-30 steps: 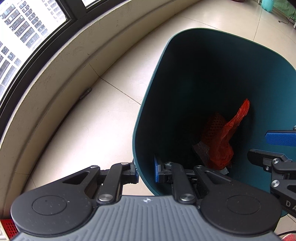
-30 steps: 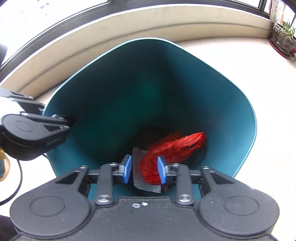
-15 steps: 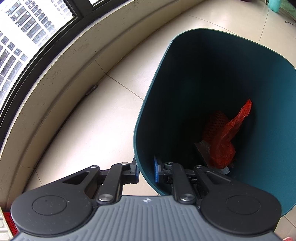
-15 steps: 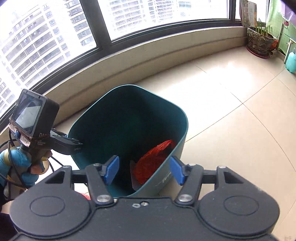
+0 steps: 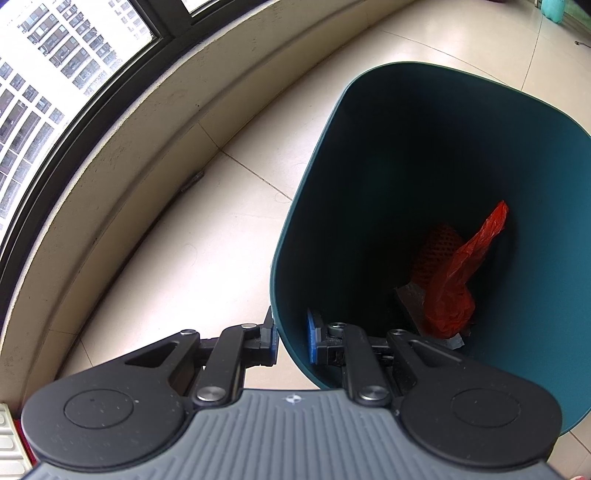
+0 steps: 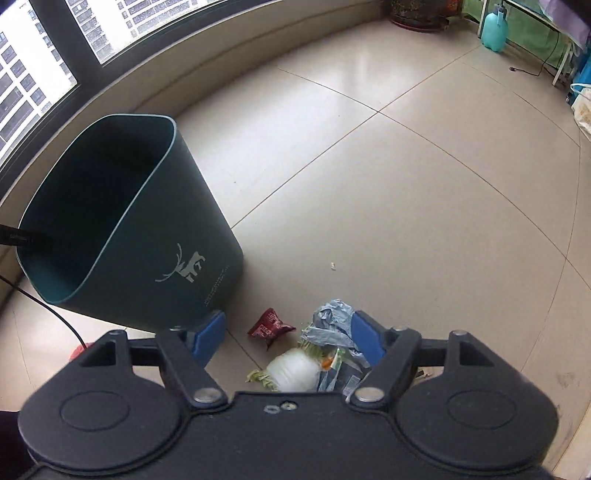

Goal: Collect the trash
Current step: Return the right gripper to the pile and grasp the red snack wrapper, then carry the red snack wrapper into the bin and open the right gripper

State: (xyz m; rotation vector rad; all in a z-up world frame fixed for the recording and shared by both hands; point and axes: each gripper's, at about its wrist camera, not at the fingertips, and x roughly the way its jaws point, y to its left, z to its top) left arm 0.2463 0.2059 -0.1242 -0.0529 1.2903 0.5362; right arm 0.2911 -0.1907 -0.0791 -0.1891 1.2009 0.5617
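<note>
My left gripper [image 5: 291, 338] is shut on the near rim of the dark teal bin [image 5: 535, 155], one pad outside the wall and one inside. At the bin's bottom lie a red plastic bag [image 5: 458, 280], an orange net [image 5: 437, 245] and a grey scrap [image 5: 410, 299]. In the right wrist view the bin [image 6: 177, 236] stands tilted at the left. My right gripper [image 6: 290, 338] hovers over floor litter with its jaws opening and nothing between them: a red snack wrapper [image 6: 271, 326], crumpled grey plastic [image 6: 330, 317] and a white cabbage stump [image 6: 293, 371].
A curved low wall under dark-framed windows [image 6: 122, 29] runs behind the bin. A black cable [image 6: 55, 314] trails on the floor at the left. A teal jug [image 6: 496, 27] and a plant pot [image 6: 415, 14] stand far off. A small crumb [image 6: 333, 265] lies on the tiles.
My right gripper has swung out of the bin to the right and now looks down on the litter pile, its jaws wider. The left gripper keeps its hold on the rim.
</note>
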